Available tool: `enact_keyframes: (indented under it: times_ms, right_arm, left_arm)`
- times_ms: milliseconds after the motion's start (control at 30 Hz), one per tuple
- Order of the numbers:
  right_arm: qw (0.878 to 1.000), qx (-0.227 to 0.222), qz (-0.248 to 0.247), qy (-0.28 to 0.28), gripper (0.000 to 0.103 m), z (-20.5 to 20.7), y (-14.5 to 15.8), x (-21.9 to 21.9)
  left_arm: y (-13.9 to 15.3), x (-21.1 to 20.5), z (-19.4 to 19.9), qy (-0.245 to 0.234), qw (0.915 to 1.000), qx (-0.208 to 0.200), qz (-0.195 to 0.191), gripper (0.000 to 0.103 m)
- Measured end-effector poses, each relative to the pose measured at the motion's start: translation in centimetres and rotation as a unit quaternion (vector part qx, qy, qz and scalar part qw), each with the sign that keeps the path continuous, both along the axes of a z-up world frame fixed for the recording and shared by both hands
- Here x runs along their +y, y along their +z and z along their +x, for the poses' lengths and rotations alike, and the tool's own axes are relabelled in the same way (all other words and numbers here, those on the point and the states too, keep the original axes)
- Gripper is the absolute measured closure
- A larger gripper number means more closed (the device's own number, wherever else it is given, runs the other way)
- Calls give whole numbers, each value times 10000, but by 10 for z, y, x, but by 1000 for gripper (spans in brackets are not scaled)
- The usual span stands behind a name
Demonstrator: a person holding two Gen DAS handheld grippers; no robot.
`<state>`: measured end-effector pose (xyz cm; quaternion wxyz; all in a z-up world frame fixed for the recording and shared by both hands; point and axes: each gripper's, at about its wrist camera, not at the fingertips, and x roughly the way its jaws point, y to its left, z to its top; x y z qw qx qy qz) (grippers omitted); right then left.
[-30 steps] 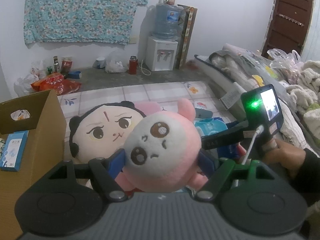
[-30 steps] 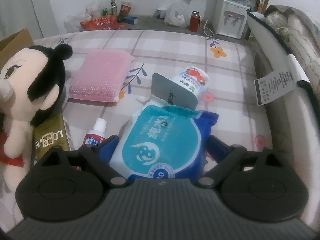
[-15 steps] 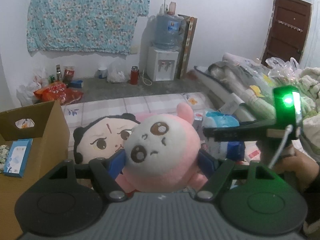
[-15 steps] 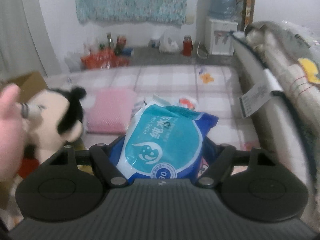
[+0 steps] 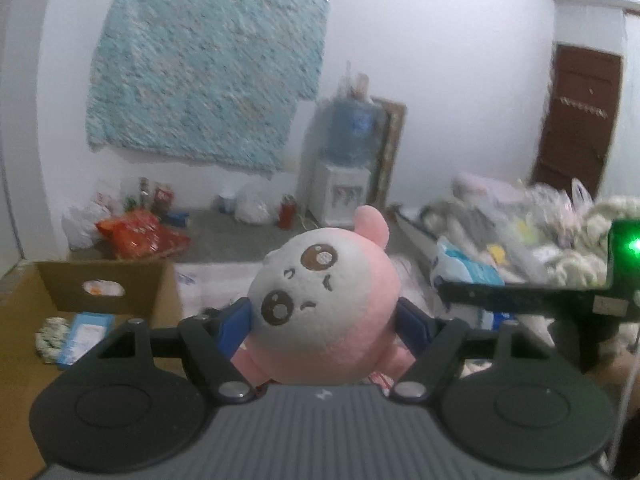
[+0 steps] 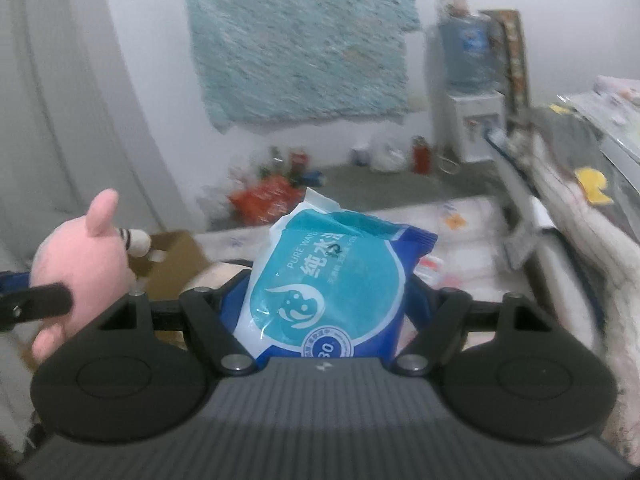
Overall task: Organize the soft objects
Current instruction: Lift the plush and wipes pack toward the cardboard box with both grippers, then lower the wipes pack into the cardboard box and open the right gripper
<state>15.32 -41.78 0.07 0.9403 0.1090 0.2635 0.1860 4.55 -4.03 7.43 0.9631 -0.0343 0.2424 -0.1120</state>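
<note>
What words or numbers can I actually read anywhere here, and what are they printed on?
"PURE WAT", cut off: wet wipes pack in the right claw.
"纯水": the same pack, large white characters; the next is partly covered.
"30" or "80": the pack's round badge; first digit hidden.
Too blurred: the pack's small print, water jug label, small blue box in the cardboard box.

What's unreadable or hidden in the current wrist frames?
- Left wrist view: the lower body of the pink and white plush toy is hidden behind the left tool.
- Left wrist view: contents of the brown cardboard box are cut off by the frame edge and the tool body.
- Right wrist view: the bottom of the blue wet wipes pack is hidden by the right tool; its small print is blurred.
</note>
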Motion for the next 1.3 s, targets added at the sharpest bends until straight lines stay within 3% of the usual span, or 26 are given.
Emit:
enact_keyframes:
  times_ms: [233, 433, 600, 833, 1000, 1300]
  right_arm:
    - [9963, -203, 177, 812, 27, -12, 47, 50]
    - [9857, -353, 268, 1625, 27, -7, 92, 134]
    - [9741, 117, 352, 2231, 27, 24, 108, 218]
    - [9621, 1283, 350, 2382, 27, 94, 86, 330]
    - [9579, 1755, -301, 2251, 27, 122, 53, 405]
    - [9500, 2311, -936, 1879, 27, 165, -11, 462]
  left_arm:
    - [34, 58, -38, 794, 9953, -549, -96, 26]
    - [34, 114, -29, 1584, 9864, -430, -35, 26]
    - [18, 155, -4, 2158, 9761, -228, 127, 25]
    - [-11, 205, 27, 2607, 9653, 159, 39, 26]
    - [-24, 235, 33, 2814, 9592, 228, -137, 25]
    - [-37, 266, 36, 3093, 9502, 277, -253, 25]
